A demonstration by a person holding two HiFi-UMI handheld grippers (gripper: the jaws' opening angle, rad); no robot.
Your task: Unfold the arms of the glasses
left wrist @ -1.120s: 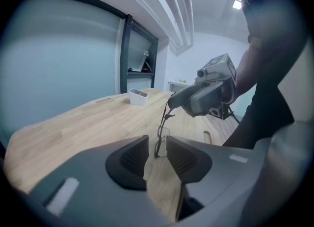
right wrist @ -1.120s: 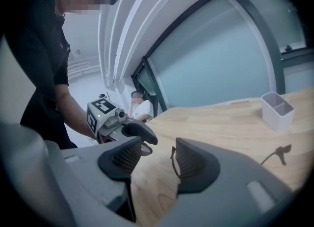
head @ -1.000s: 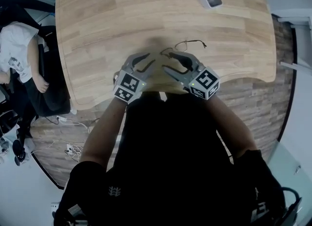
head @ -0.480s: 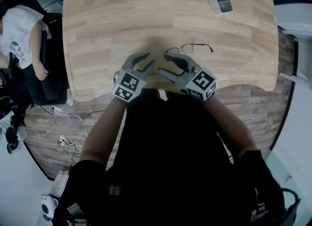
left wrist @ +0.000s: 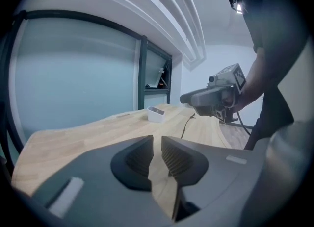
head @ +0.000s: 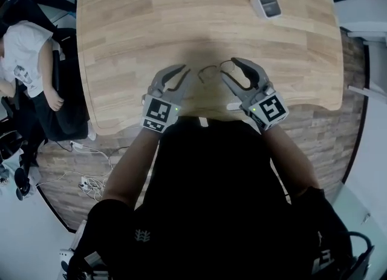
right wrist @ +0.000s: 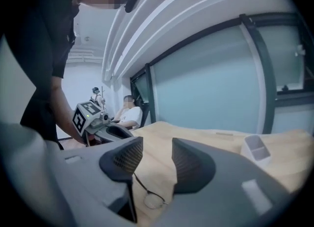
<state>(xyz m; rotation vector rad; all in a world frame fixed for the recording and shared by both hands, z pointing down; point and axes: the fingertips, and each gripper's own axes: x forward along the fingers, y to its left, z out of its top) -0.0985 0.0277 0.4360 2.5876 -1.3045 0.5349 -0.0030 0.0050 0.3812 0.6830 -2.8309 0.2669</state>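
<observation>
- Right gripper (head: 228, 69) has swung out from the near side of the glasses (head: 210, 69) to their right. Its jaws have just been closing a little but are set wide apart. A lens and one thin arm lie on the worktop (head: 151, 25) just below the gap, not pinched.
- Left gripper (head: 185, 71) sits just left of the glasses. Its jaws have just been closing to a narrow gap, and only bare wood shows between them.
- Glasses rest close to the worktop's near edge, between the two grippers, and neither holds them.
- This looks like lining up for a grip on frame and arm. The unfolding itself seems not yet begun.
- White box (head: 266, 2) stands well apart at the far right.
</observation>
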